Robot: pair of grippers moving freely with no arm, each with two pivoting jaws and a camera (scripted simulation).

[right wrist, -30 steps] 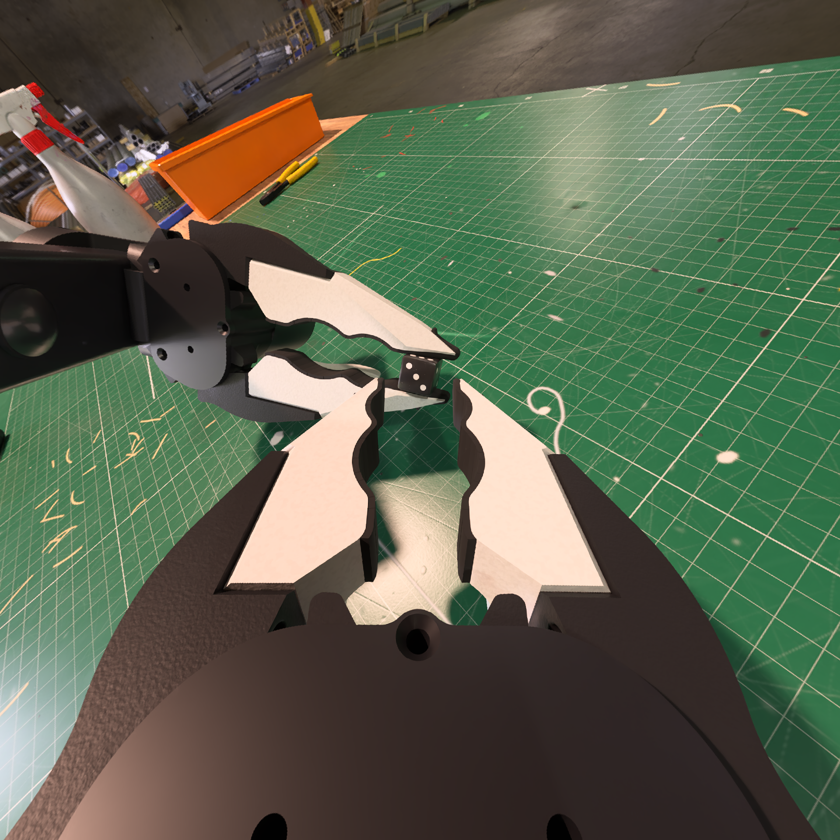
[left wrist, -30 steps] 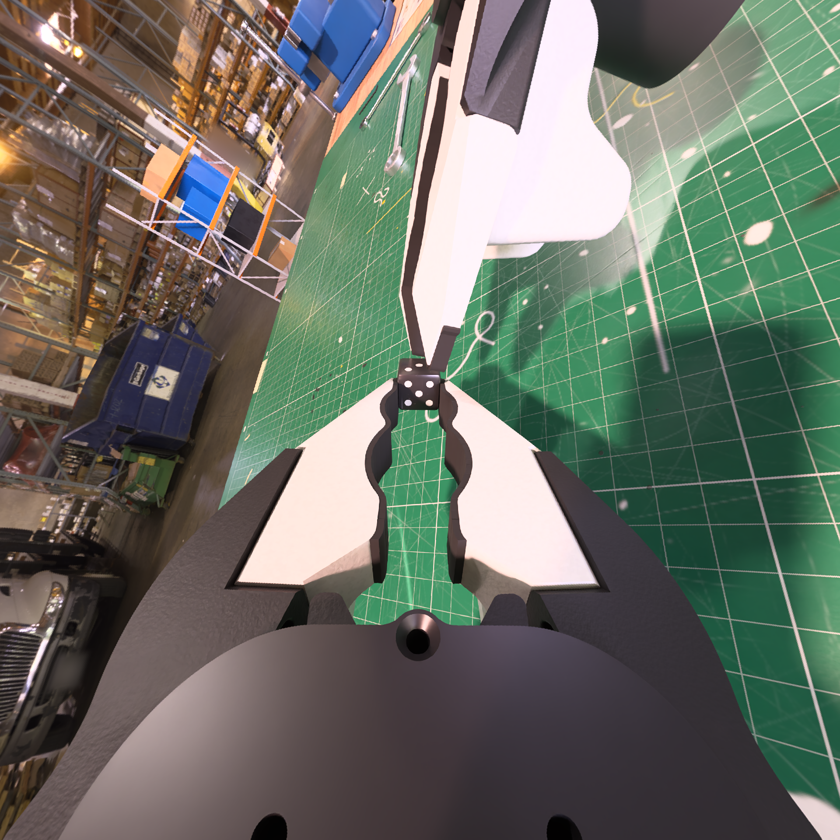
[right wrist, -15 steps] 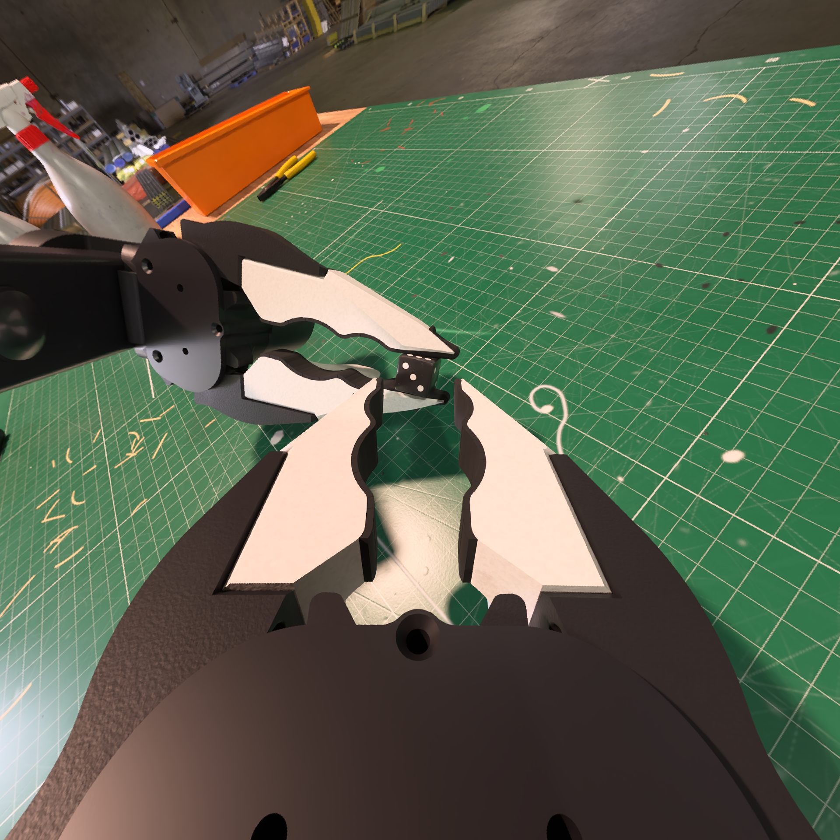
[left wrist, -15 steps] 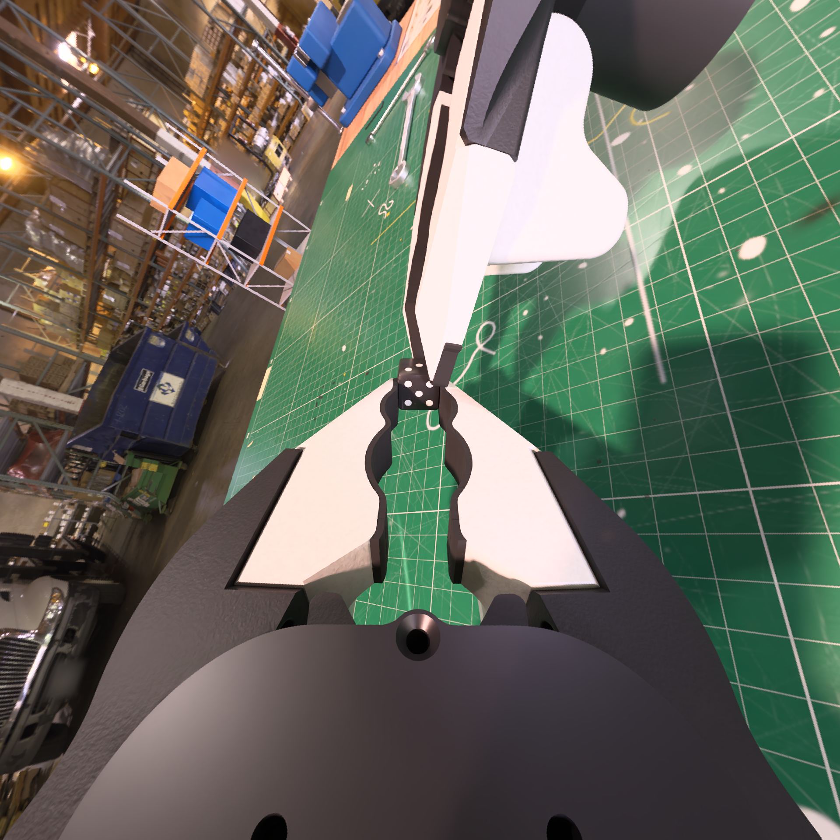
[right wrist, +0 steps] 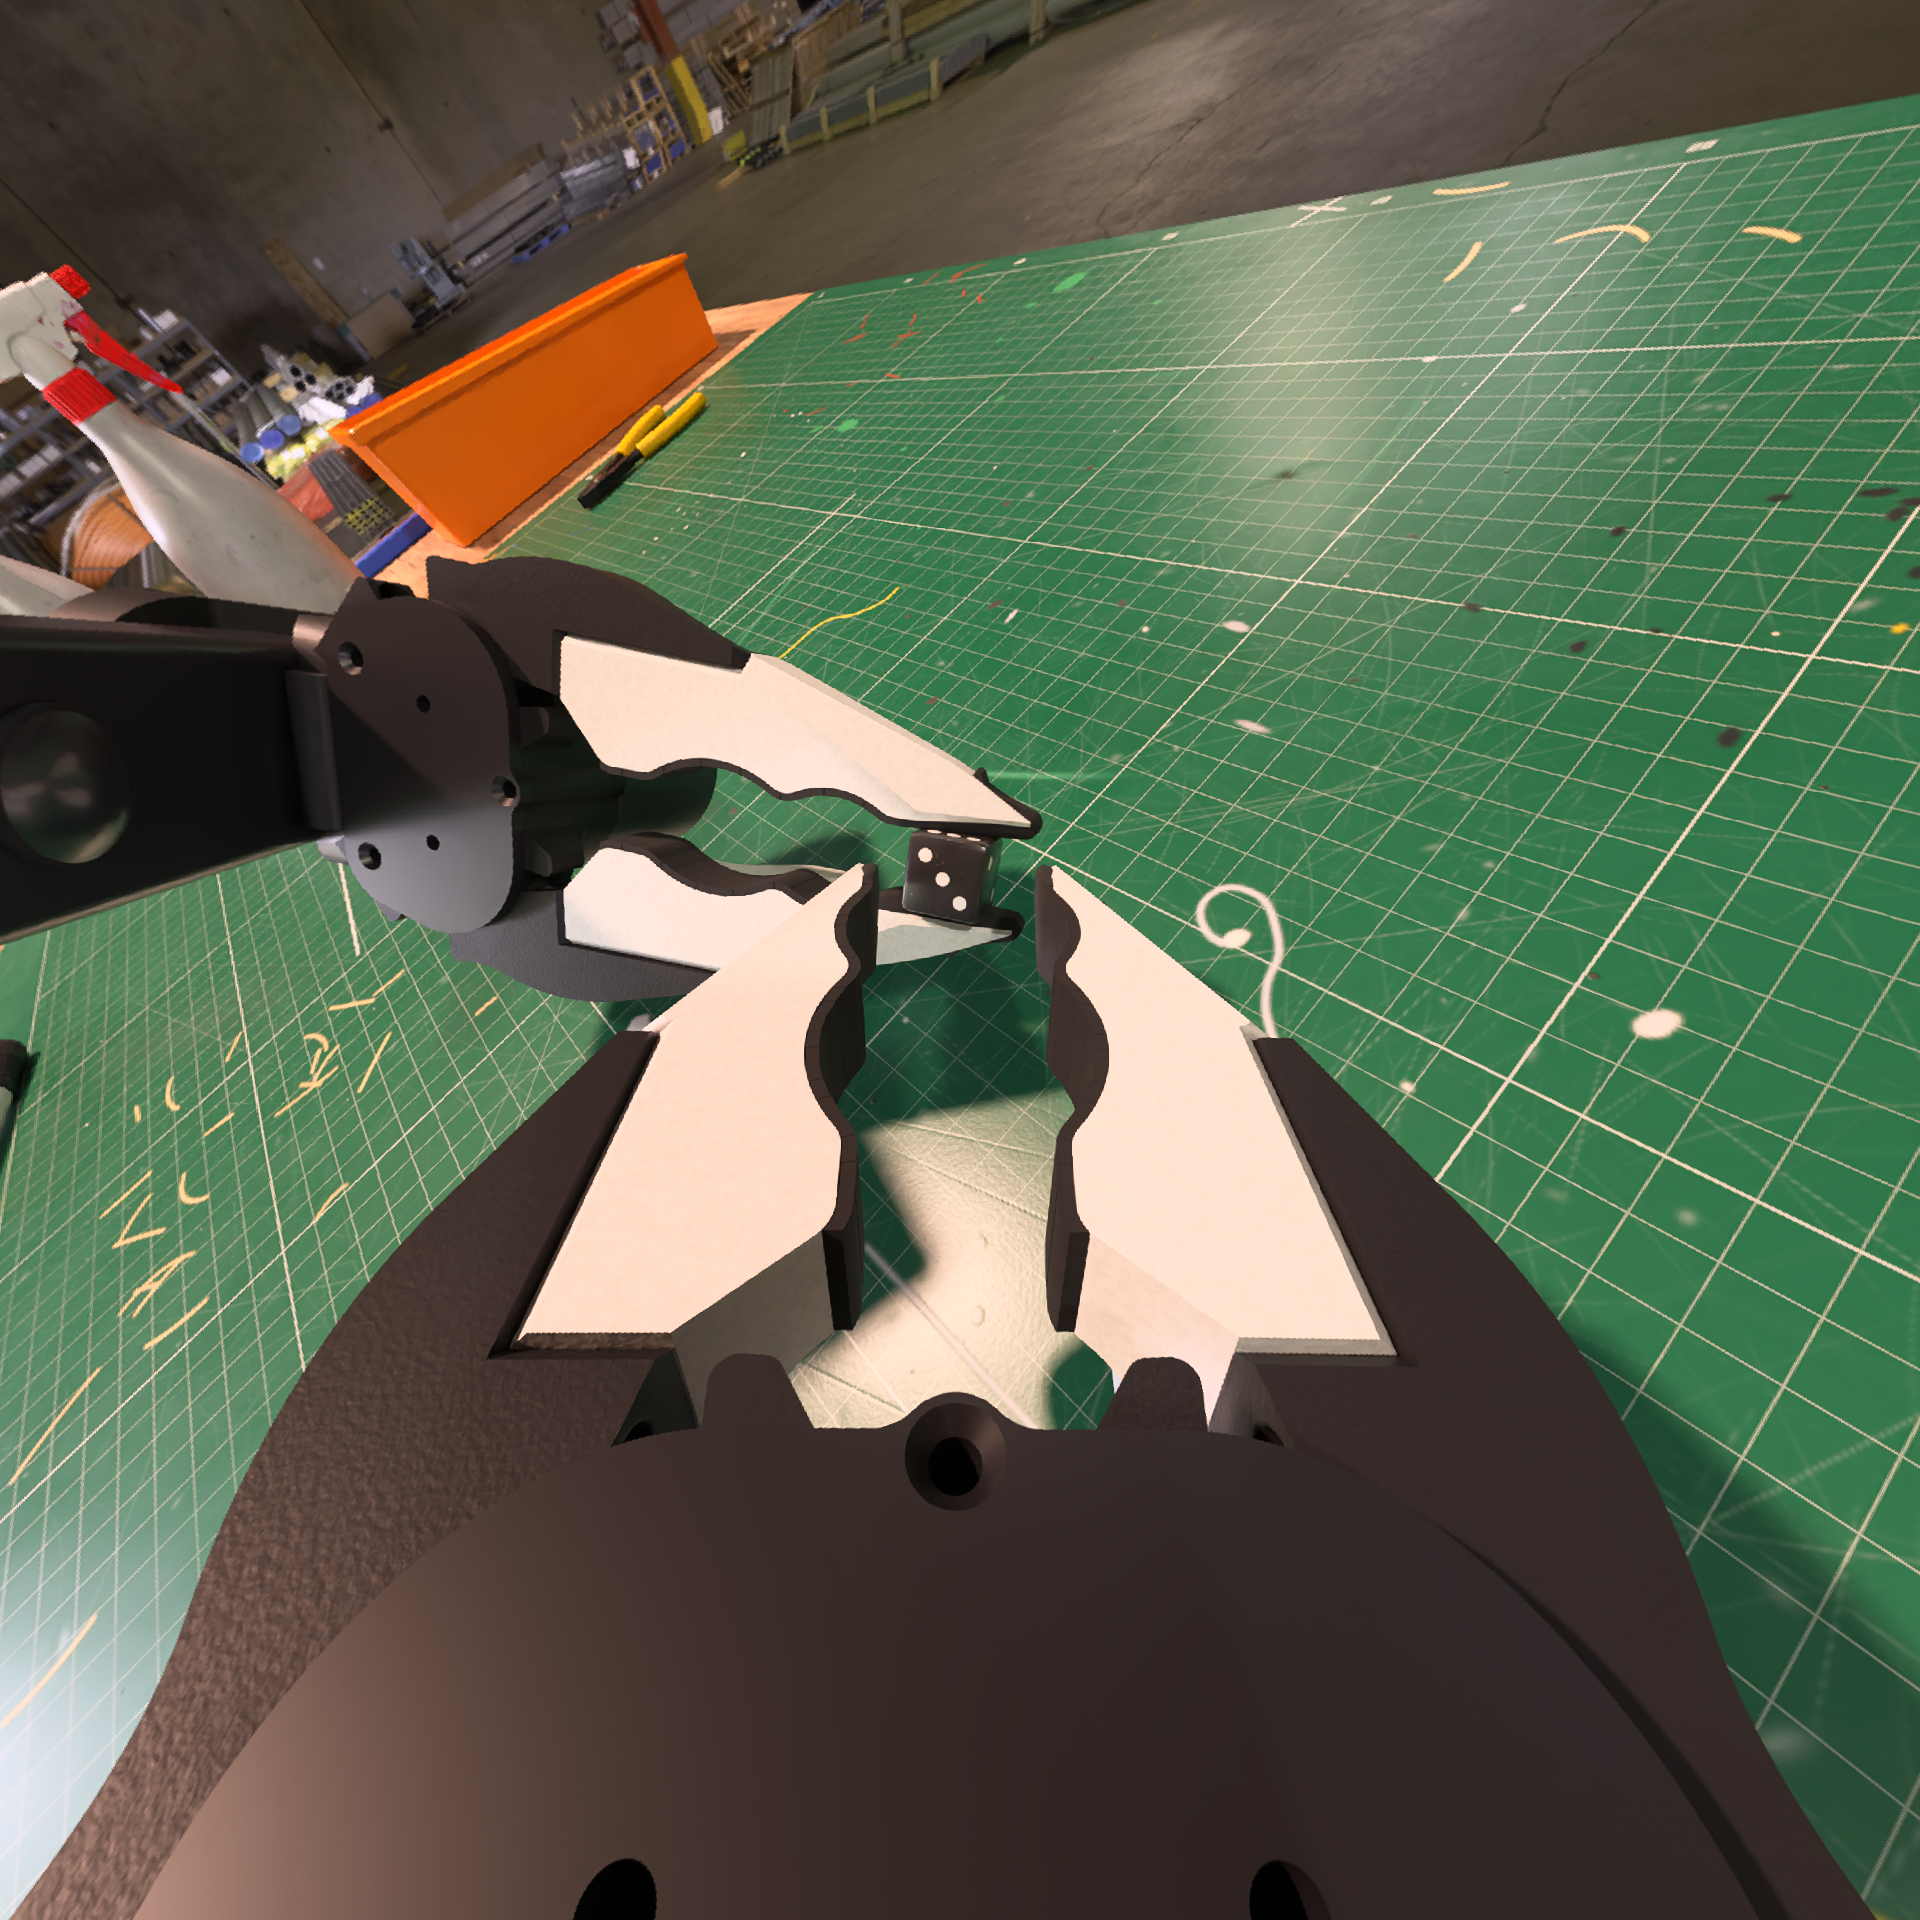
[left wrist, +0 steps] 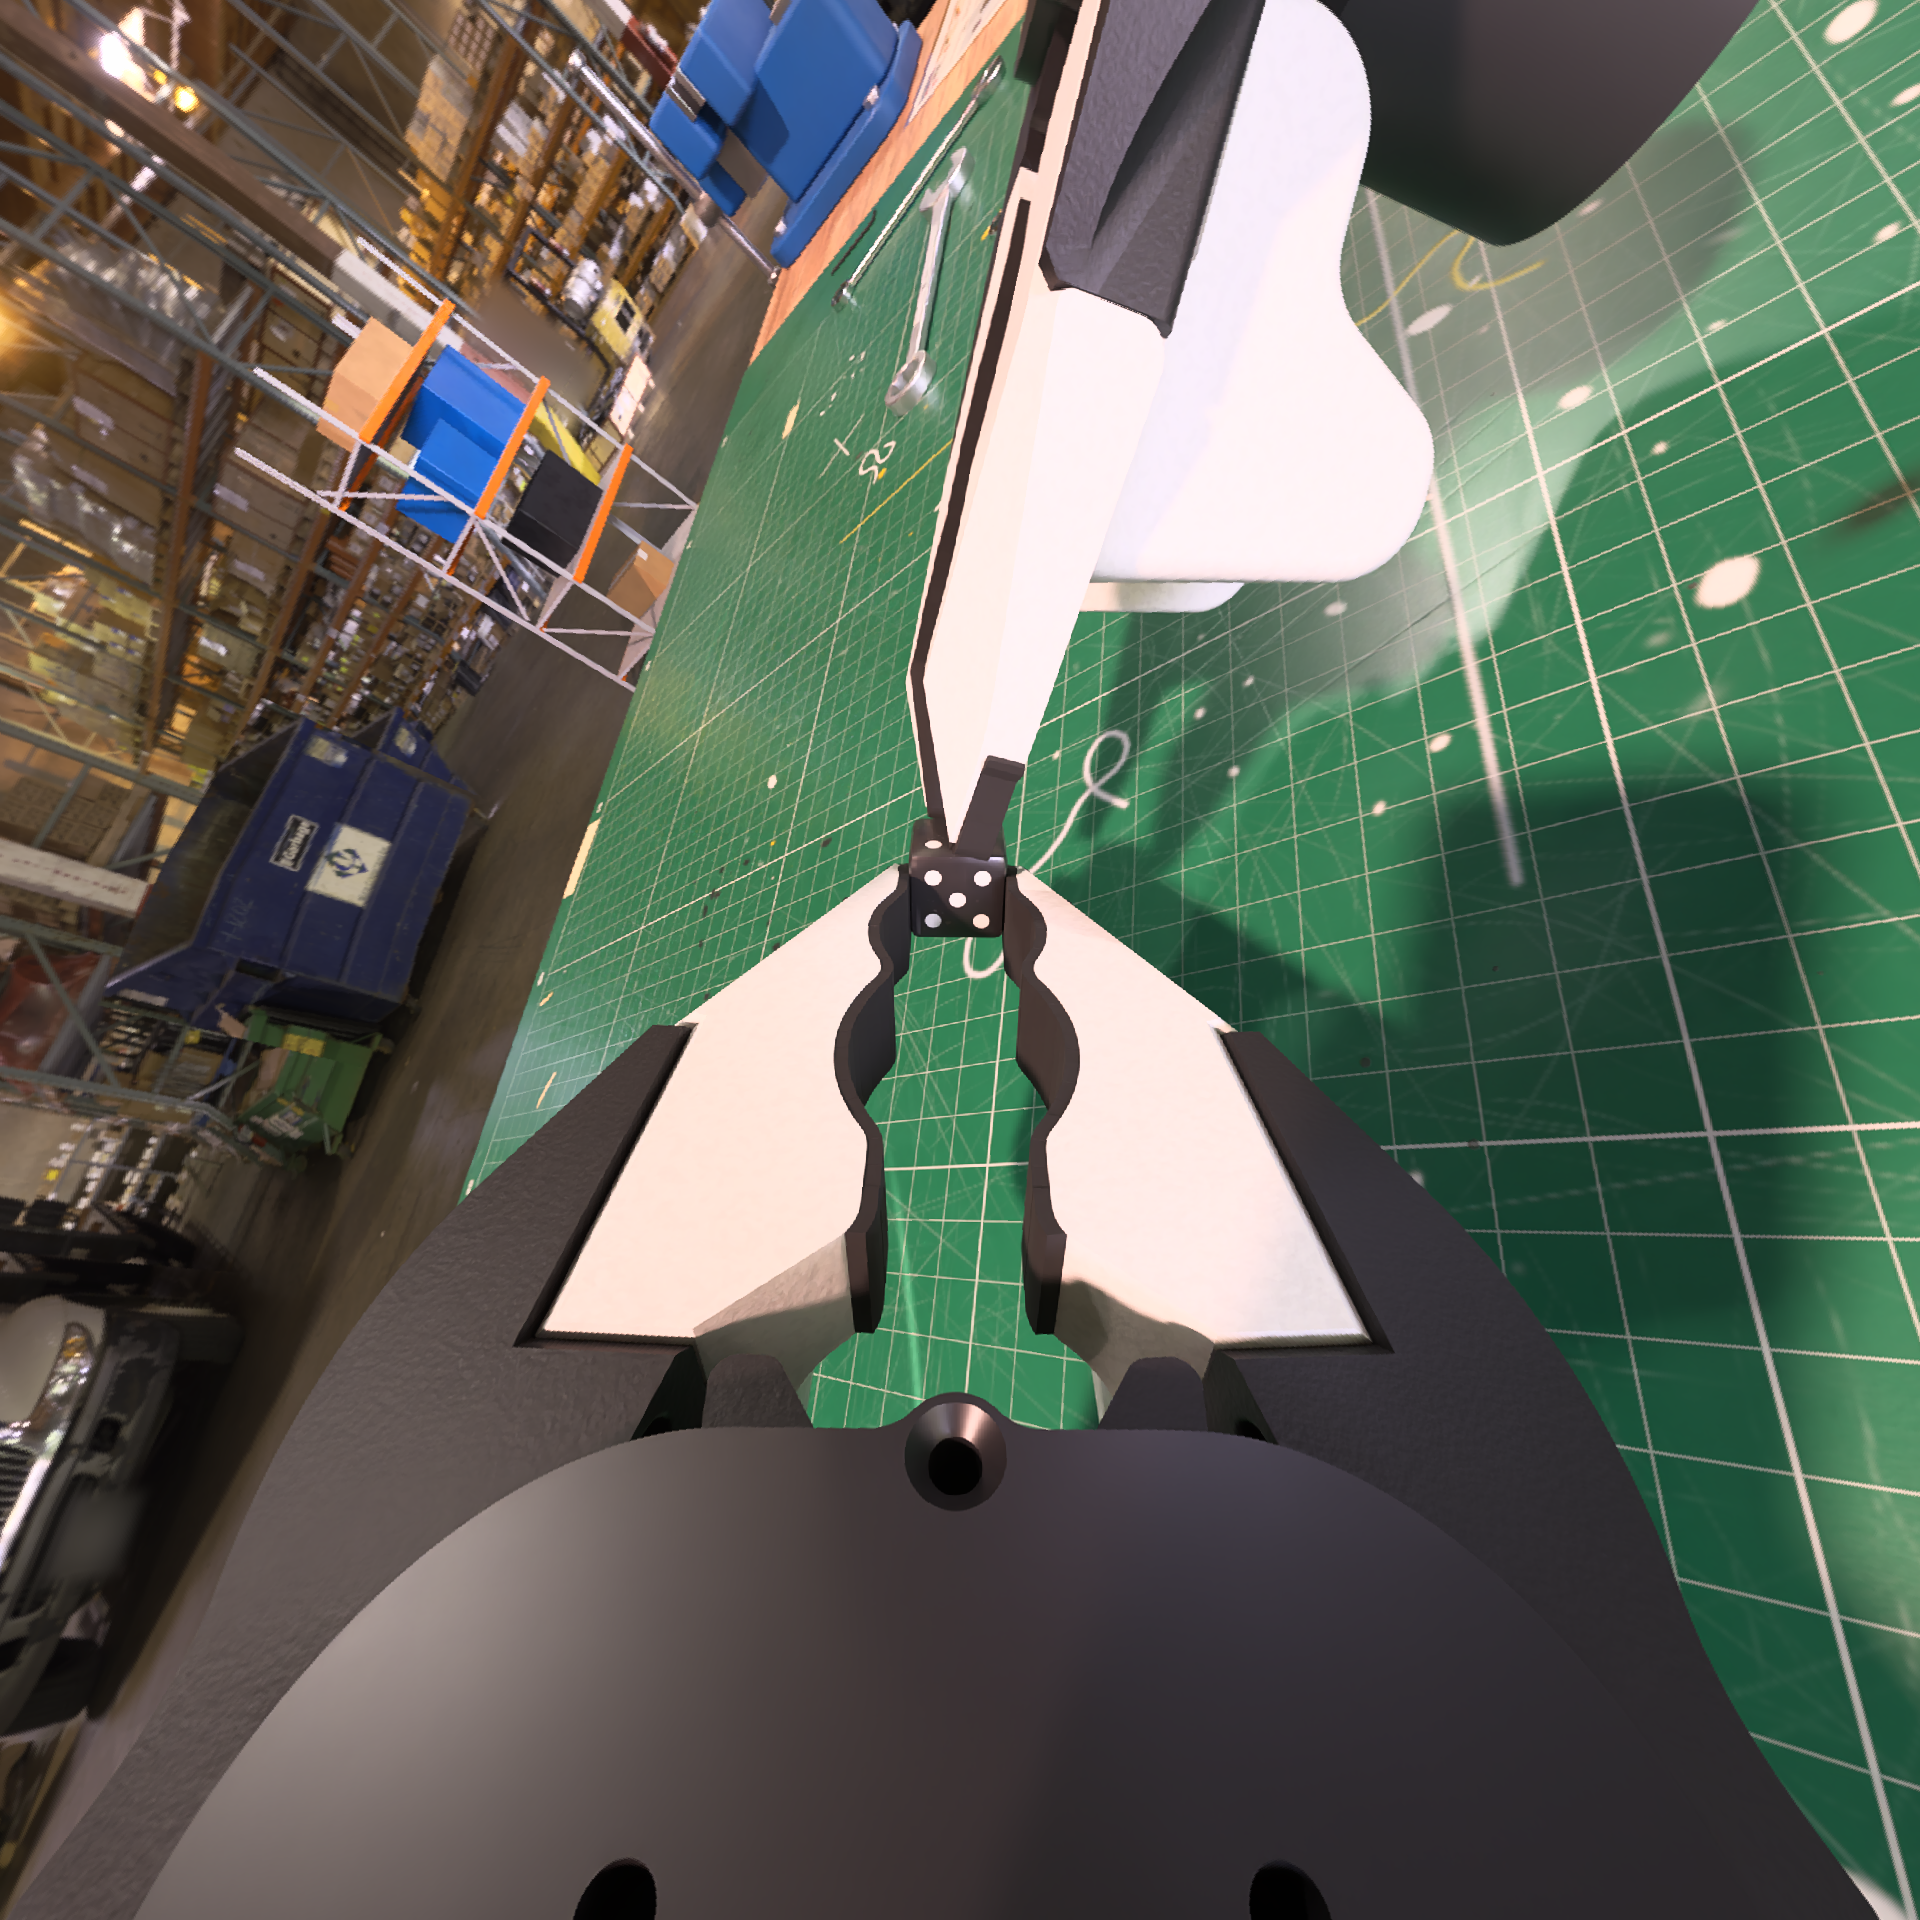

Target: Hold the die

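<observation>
- Closest in the left wrist view, the left gripper (left wrist: 957, 902) has its two fingers drawn in on the die (left wrist: 957, 896), a small black cube with white pips pinched right at the fingertips
- Seen from the right wrist view, that same die (right wrist: 948, 875) sits clamped between the left gripper's upper and lower fingertips, lifted clear of the green cutting mat (right wrist: 1455, 644)
- Just short of the die, the right gripper (right wrist: 954, 902) has its fingers spread apart with nothing between them; its tips stand either side of the die's near face without touching it
- Below the right gripper's fingers a pale lit patch and a dark shadow fall on the mat
- Beyond the die a white looped scribble (right wrist: 1242, 930) marks the mat
- Farther off, a pair of yellow-handled pliers (right wrist: 644, 445) lies beside an orange bin (right wrist: 530, 400) at the mat's edge
- At far left a white spray bottle (right wrist: 177, 488) with a red trigger leans in
- In the left wrist view a silver wrench (left wrist: 925, 301) lies far up the mat, with a blue dumpster (left wrist: 312, 862) on the floor beyond
</observation>
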